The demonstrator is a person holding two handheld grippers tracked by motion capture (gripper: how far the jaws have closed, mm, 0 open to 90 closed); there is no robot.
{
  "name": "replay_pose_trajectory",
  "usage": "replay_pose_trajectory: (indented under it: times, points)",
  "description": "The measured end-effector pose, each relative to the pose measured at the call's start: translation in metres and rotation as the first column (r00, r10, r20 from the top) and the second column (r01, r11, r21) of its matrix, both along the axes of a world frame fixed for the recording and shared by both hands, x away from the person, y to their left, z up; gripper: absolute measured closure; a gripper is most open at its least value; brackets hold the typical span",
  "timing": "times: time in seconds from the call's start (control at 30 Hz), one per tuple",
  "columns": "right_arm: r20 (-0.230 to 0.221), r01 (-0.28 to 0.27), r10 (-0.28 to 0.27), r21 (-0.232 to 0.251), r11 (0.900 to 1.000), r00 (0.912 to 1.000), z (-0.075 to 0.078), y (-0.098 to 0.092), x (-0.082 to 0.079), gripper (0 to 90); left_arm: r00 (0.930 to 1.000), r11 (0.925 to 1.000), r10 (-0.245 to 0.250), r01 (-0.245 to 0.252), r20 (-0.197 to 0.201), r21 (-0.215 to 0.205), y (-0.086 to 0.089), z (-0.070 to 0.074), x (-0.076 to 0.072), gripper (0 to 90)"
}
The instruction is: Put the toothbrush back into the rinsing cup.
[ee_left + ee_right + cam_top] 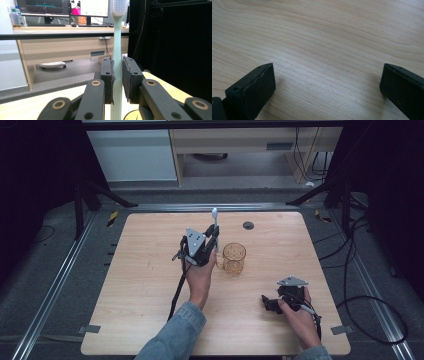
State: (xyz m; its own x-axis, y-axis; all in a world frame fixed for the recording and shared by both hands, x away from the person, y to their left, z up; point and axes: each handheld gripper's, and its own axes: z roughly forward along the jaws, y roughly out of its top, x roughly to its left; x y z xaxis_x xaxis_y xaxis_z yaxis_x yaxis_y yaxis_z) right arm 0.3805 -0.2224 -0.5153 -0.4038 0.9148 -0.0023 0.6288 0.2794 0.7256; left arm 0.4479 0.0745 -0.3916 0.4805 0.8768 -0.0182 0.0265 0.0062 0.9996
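1. Right now your left gripper (212, 237) pinches a pale green toothbrush (215, 227) by the lower part of its handle; in the left gripper view the two pads press on the toothbrush (116, 62) from either side.
2. The brush stands upright, bristle head at the top, so its long axis runs up and down, straight along the jaws.
3. The amber glass cup (234, 258) stands on the table (150, 280) near its middle, just beside the gripper on the side of the right edge and a little nearer you. The butt of the handle is close to the cup's rim; whether it is over the mouth yet I cannot tell.
4. Judging from this, the next move depends on that small sideways offset: bring the handle's lower end above the cup's opening, keep the brush vertical, then lower it.
5. Your left hand (200, 275) is much the nearer one to the cup.
6. Your right gripper (270, 304) rests near the table's near right corner, well apart from the cup, its jaws spread wide over bare wood (324, 50) with nothing between them.
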Motion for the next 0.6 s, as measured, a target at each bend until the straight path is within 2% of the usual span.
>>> replay_pose_trajectory:
  times: [0.13,0.2,0.37,0.6]
  points:
    - [-0.001,-0.002,0.002,-0.002,1.0,1.0,0.0,0.0,0.0,0.5,1.0,1.0,-0.002,0.002,0.002,-0.003,0.0,-0.004,0.002,79.0]
    - [-0.001,-0.002,0.002,-0.001,1.0,1.0,0.0,0.0,0.0,0.5,1.0,0.9999,-0.005,0.005,-0.003,-0.017,0.0,-0.006,0.003,79.0]
    - [-0.005,-0.002,0.002,0.003,1.0,1.0,0.0,0.0,0.0,0.5,1.0,1.0,-0.006,0.006,0.0,-0.007,-0.001,-0.009,0.005,79.0]
    - [-0.004,-0.005,0.005,0.002,1.0,1.0,0.0,0.0,0.0,0.5,0.9999,0.9998,-0.01,0.01,0.002,-0.019,-0.002,-0.014,0.006,79.0]
